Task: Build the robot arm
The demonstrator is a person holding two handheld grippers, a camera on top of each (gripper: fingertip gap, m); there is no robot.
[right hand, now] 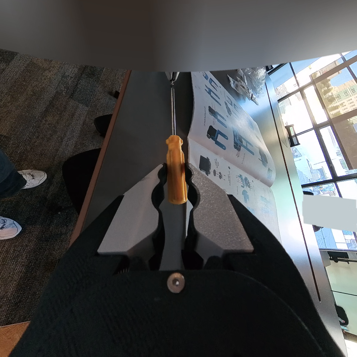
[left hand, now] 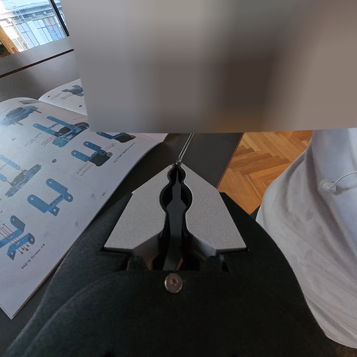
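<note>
The right gripper (right hand: 174,170) is clamped on the orange handle of a screwdriver (right hand: 176,173), whose thin metal shaft runs straight ahead over the dark surface (right hand: 143,135); the shaft's tip meets the left gripper (left hand: 176,165), whose fingertips are pinched together on something too small to make out; in the left wrist view the shaft (left hand: 185,148) slants up from those tips into a blurred patch. An open instruction booklet (left hand: 58,173) with blue part diagrams lies flat on the surface just left of the left gripper, its near corner close to the edge; clear plastic bags (right hand: 247,81) sit beyond the booklet. The surface edge runs close beside both grippers, with herringbone wood floor (left hand: 260,160) and grey carpet (right hand: 48,106) below; a person's pale garment (left hand: 313,231) crowds the left gripper's right side.
</note>
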